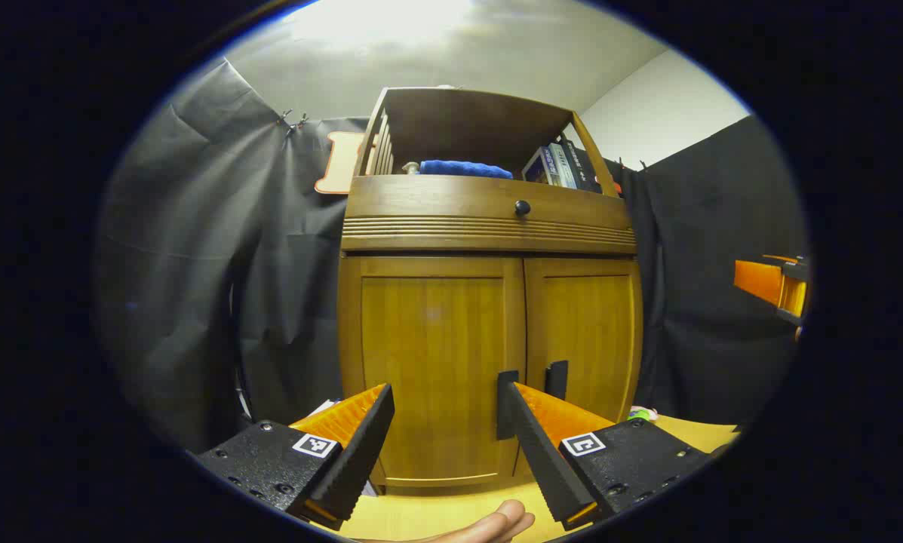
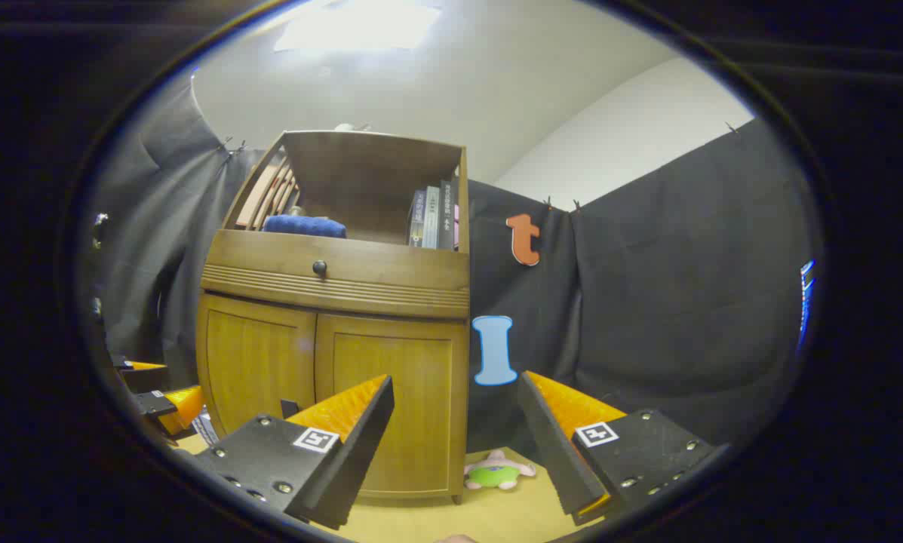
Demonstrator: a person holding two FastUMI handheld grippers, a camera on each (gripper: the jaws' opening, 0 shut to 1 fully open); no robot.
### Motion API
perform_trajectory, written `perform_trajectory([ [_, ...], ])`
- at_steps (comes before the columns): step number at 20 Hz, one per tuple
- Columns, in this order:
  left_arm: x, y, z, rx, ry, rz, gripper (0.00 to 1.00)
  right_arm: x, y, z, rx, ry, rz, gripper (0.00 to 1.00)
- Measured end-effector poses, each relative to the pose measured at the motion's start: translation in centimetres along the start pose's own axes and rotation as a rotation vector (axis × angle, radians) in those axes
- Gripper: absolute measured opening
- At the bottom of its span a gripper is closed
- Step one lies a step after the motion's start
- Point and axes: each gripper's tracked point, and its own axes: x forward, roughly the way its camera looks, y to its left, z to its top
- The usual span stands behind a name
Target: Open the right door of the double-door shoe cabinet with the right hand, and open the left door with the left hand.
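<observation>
The wooden shoe cabinet (image 1: 489, 219) stands straight ahead in the left gripper view, both doors closed. Its left door (image 1: 432, 354) and right door (image 1: 583, 332) meet at the middle, each with a dark vertical handle (image 1: 556, 378) near the seam. My left gripper (image 1: 446, 388) is open in front of the left door's lower part, apart from it. In the right gripper view the cabinet (image 2: 330, 290) sits to the left, with the right door (image 2: 406, 407) behind my open right gripper (image 2: 455, 385), which holds nothing. The left gripper (image 2: 157, 400) shows at the far left there.
A drawer with a round knob (image 1: 523, 207) runs above the doors. The open shelf holds a blue cloth (image 1: 462, 168) and books (image 2: 432, 219). A small plush toy (image 2: 496, 473) lies on the yellow floor by the cabinet's right corner. Black cloth walls stand on both sides. Fingertips of a hand (image 1: 496, 524) show below.
</observation>
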Motion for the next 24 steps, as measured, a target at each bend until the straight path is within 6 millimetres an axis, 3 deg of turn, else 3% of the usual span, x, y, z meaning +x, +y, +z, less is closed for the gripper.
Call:
perform_trajectory([
  [2, -0.1, 0.4, 0.1, -0.008, -0.007, 0.008, 0.90, 0.4, 0.7, -0.2, -0.016, 0.009, 0.007, 0.93],
  [4, -0.2, 0.7, 0.3, -0.017, -0.014, 0.008, 0.90, 1.2, 1.3, -0.7, -0.043, 0.023, 0.018, 0.98],
  [5, -0.2, 0.9, 0.5, -0.021, -0.018, 0.007, 0.91, 1.6, 1.8, -1.1, -0.055, 0.030, 0.023, 0.93],
  [6, -0.2, 1.0, 0.5, -0.021, -0.019, 0.005, 0.90, 2.0, 2.3, -1.5, -0.063, 0.037, 0.031, 0.98],
  [8, -0.2, 1.3, 0.3, -0.010, -0.015, 0.001, 0.91, 2.6, 3.5, -2.6, -0.060, 0.055, 0.052, 0.94],
  [9, -0.2, 1.4, 0.2, -0.006, -0.009, -0.001, 0.91, 2.9, 3.9, -3.1, -0.051, 0.066, 0.056, 0.98],
  [10, 0.0, 1.5, 0.0, -0.004, -0.006, -0.001, 0.94, 3.1, 4.3, -3.5, -0.043, 0.074, 0.058, 0.94],
  [12, 0.2, 2.0, -0.1, -0.011, -0.003, 0.007, 0.91, 3.5, 5.2, -4.0, -0.026, 0.083, 0.069, 0.98],
  [15, 0.6, 2.9, 0.0, -0.046, 0.006, 0.025, 0.90, 4.8, 6.2, -5.0, -0.009, 0.099, 0.083, 0.98],
  [16, 0.7, 3.0, -0.1, -0.052, 0.006, 0.027, 0.90, 5.3, 6.3, -5.4, -0.008, 0.104, 0.075, 0.94],
  [17, 0.7, 3.0, -0.1, -0.057, 0.004, 0.024, 0.93, 5.8, 6.4, -5.7, -0.008, 0.105, 0.071, 0.98],
  [18, 0.7, 3.1, -0.1, -0.061, 0.006, 0.024, 0.90, 6.4, 6.7, -6.0, -0.005, 0.109, 0.066, 0.94],
  [19, 0.7, 3.1, -0.1, -0.062, 0.006, 0.022, 0.94, 7.1, 7.3, -6.5, 0.001, 0.116, 0.072, 0.98],
  [20, 0.7, 3.2, -0.2, -0.061, 0.007, 0.021, 0.90, 7.7, 8.0, -7.0, 0.005, 0.129, 0.082, 0.94],
  [21, 0.7, 3.2, -0.3, -0.058, 0.008, 0.019, 0.91, 8.2, 8.8, -7.7, 0.007, 0.142, 0.102, 0.98],
  [24, 1.1, 3.3, -0.8, -0.055, 0.025, 0.023, 0.90, 9.9, 11.9, -9.4, -0.015, 0.170, 0.171, 0.98],
])
